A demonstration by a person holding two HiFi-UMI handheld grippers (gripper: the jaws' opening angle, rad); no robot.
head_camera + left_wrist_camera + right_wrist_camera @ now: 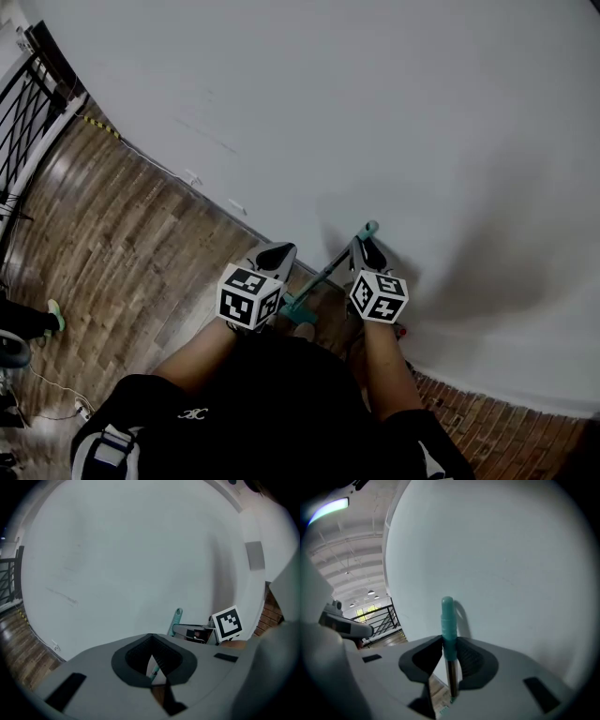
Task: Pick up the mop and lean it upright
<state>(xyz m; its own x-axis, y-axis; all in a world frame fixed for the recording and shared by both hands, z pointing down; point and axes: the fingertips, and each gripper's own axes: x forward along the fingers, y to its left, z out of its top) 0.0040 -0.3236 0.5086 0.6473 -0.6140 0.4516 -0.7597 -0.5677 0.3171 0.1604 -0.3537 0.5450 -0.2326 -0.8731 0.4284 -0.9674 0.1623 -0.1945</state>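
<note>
The mop has a teal handle tip point(370, 228) and a thin pole point(328, 272) slanting down-left to a teal head point(298, 309) on the floor by the white wall point(394, 112). My right gripper point(367, 251) is shut on the handle just below its tip. In the right gripper view the teal grip point(448, 620) stands upright between the pads of the right gripper point(449, 641). My left gripper point(275, 255) hangs to the left of the pole, apart from it. In its own view the left gripper point(151, 637) has its tips together and holds nothing. The handle tip point(176, 619) shows further right.
The wood-plank floor point(122, 253) spreads to the left. A black railing point(28, 103) stands at the far left, a cable point(141, 155) runs along the wall's base, and small outlets point(192, 178) sit low on the wall. Loose cords point(52, 394) lie at the lower left.
</note>
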